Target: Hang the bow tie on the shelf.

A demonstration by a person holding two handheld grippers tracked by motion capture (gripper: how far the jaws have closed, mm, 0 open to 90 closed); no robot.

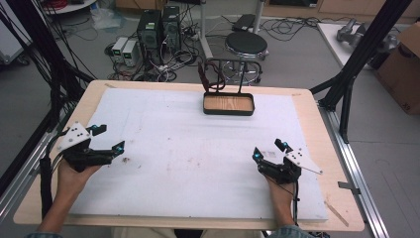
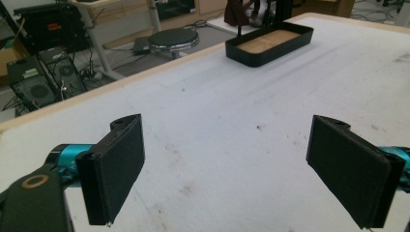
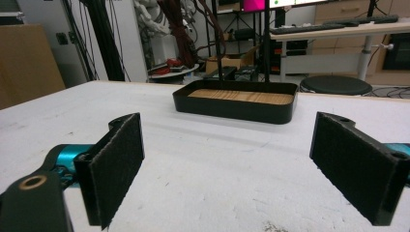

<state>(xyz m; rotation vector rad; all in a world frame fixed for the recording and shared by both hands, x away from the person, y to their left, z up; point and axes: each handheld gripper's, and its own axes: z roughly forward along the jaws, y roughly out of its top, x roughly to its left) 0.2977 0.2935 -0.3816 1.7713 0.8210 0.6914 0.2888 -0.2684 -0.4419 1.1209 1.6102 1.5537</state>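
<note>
Both claws sit spread and empty. The tray (image 1: 229, 104) lies ahead, long axis crosswise, nearer the right claw (image 1: 270, 152) than the left claw (image 1: 105, 138).

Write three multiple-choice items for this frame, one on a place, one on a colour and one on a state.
1. Where does the black tray stand on the white mat?
A. at the far edge, near the middle
B. at the near left corner
C. between the two hands

2. What colour is the floor of the tray?
A. bare white
B. light wood
C. bright blue

3. How do the jaws of the left gripper and the right gripper stand?
A. both apart, holding nothing
B. left shut on the tray
C. both shut

Answers:
1 A: the high view shows it at the mat's far side, away from both hands.
2 B: wood grain shows inside the black rim in all views.
3 A: each gripper view shows its two pads wide apart over bare mat.
</note>
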